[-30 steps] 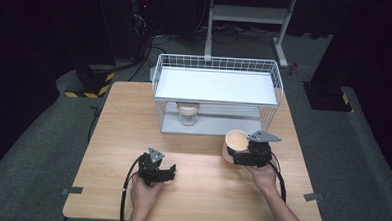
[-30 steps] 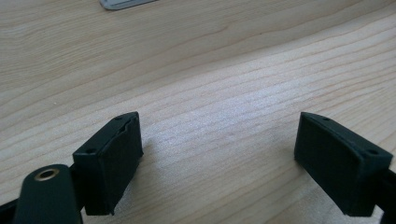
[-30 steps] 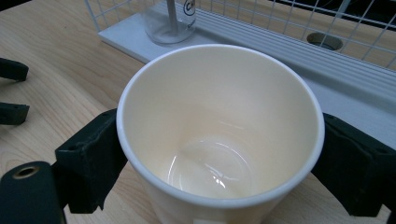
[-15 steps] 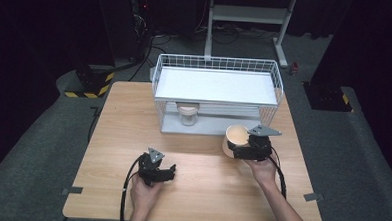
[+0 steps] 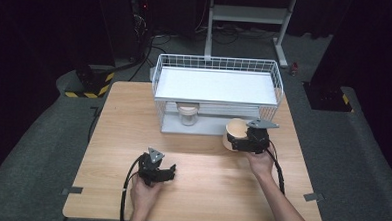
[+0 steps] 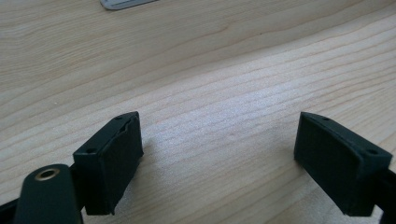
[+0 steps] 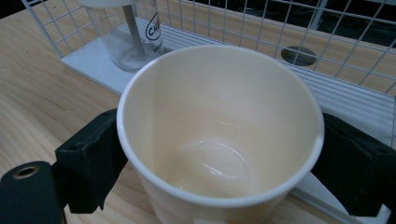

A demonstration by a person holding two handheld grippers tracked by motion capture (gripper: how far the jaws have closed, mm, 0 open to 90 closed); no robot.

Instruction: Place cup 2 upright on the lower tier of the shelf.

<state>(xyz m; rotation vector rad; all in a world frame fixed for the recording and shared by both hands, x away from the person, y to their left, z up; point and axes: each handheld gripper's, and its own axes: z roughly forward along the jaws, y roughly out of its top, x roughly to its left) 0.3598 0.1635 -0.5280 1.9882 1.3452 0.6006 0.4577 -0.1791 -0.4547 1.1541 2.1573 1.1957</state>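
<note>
A cream paper cup (image 5: 235, 128) hangs just above the table in front of the wire rack's right half, with my right gripper (image 5: 238, 141) shut on it. In the right gripper view the cup (image 7: 219, 140) is empty, and a black pad (image 7: 91, 161) presses on each side of its wall. My left gripper (image 5: 169, 172) rests low over the wooden table (image 5: 123, 127) near the front, held by a hand. Its jaws (image 6: 219, 163) stand apart with only bare wood between them.
A white wire rack (image 5: 158, 79) with a white shelf on top stands at the back of the table. A clear glass jar (image 5: 187, 115) with a lid stands under that shelf, seen also behind the cup (image 7: 133, 32). Dark floor surrounds the table.
My right gripper has carried the cup a little away from the person, closer to the rack. The left gripper has stayed where it was.
</note>
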